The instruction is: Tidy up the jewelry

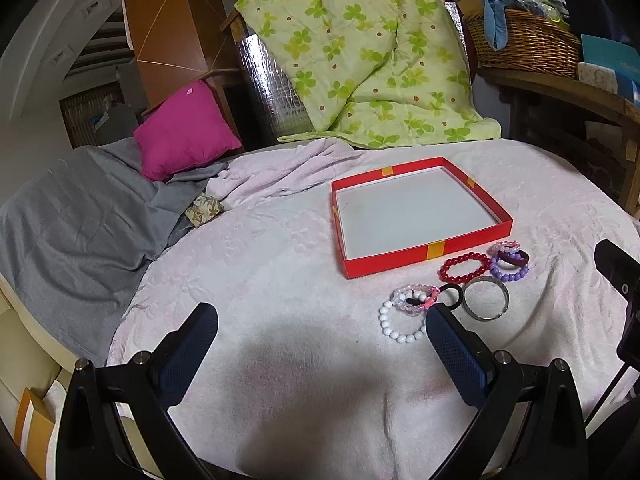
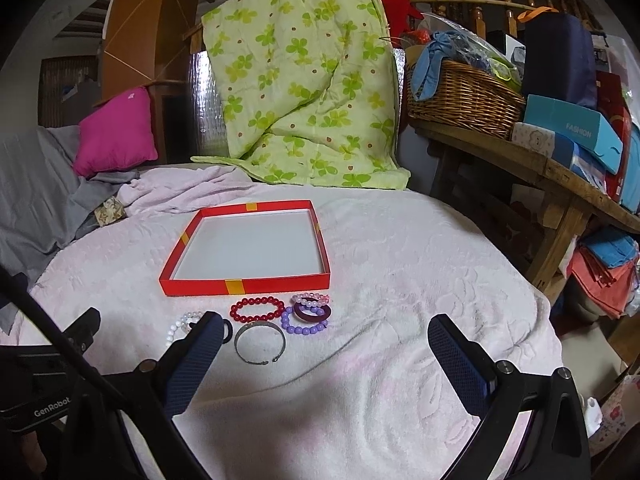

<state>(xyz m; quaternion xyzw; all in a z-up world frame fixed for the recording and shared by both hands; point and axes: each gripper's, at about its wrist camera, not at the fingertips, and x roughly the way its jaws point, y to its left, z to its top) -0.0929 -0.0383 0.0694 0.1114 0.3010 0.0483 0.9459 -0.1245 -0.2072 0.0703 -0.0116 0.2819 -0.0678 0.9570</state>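
Note:
A shallow red tray (image 1: pixel 424 258) (image 2: pixel 280 280) with a white floor lies empty on the pale pink towel (image 1: pixel 300 360). In front of it lie several bracelets: a red bead one (image 1: pixel 466 268) (image 2: pixel 258 309), a purple bead one (image 1: pixel 508 268) (image 2: pixel 304 322) with a dark maroon ring (image 2: pixel 312 312), a silver bangle (image 1: pixel 486 298) (image 2: pixel 259 343), a white bead one (image 1: pixel 402 322) (image 2: pixel 178 328) and a pink-clear one (image 1: pixel 414 298). My left gripper (image 1: pixel 322 320) is open, just left of the white bracelet. My right gripper (image 2: pixel 326 332) is open, its left finger (image 2: pixel 200 344) beside the bangle.
A grey blanket (image 1: pixel 72 216) and magenta pillow (image 1: pixel 184 132) lie at the left. A green flowered quilt (image 1: pixel 360 52) hangs behind the tray. A wooden bench (image 2: pixel 540 168) with a wicker basket (image 2: pixel 464 92) and boxes stands at the right.

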